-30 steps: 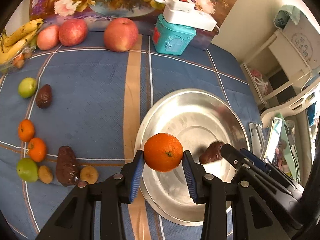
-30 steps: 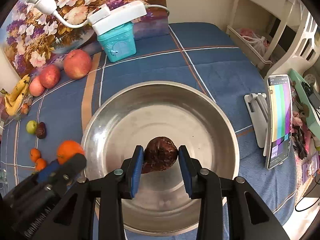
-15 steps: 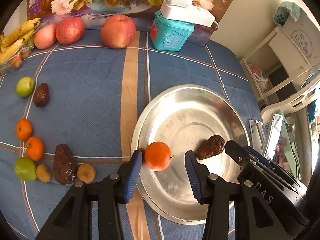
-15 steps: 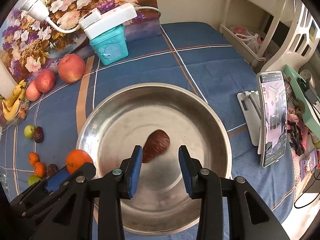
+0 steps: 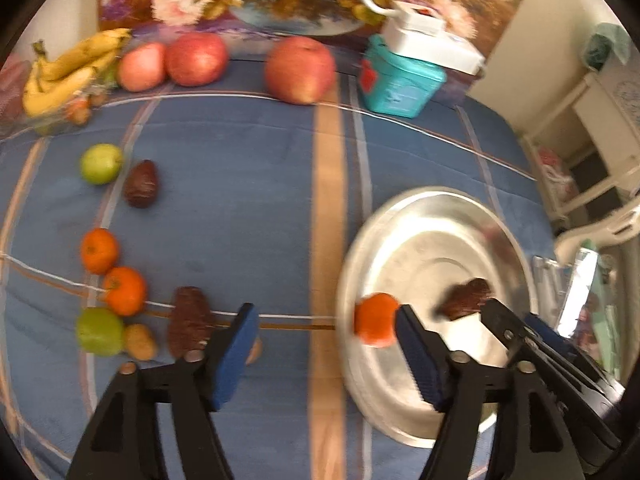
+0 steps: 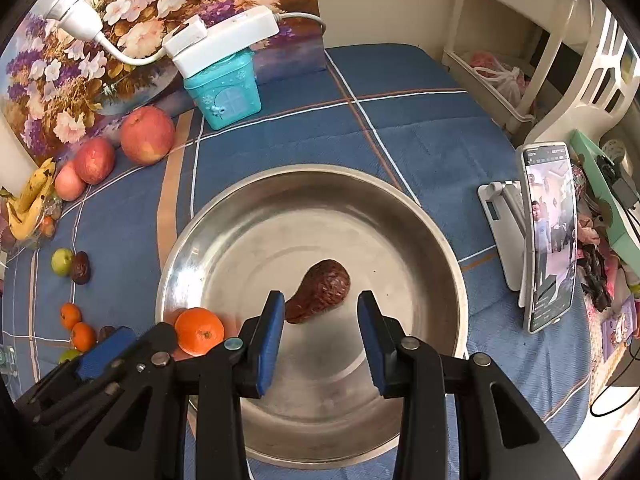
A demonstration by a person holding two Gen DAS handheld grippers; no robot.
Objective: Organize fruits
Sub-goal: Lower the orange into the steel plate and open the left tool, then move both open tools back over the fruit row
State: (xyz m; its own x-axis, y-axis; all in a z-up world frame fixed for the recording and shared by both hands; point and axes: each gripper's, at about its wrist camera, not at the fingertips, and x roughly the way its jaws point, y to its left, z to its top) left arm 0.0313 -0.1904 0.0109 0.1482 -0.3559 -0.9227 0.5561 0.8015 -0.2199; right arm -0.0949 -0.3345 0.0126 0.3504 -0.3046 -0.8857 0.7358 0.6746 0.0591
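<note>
The tangerine (image 6: 199, 331) lies just inside the steel bowl's (image 6: 420, 216) near-left rim, beside the date (image 6: 319, 290) at its middle. The left claw (image 5: 322, 348) has just been opening, nothing between its pads; the right claw (image 6: 319, 330) hovers parted, empty. A swinging finger could nudge the tangerine rolling, or tip the bowl's rim.

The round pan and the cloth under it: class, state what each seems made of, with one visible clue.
Pan: probably stainless steel, shiny finish; it shows reflections and glare. Cloth: woven fabric, matt blue with stripes; fine texture and soft wrinkles show.
</note>
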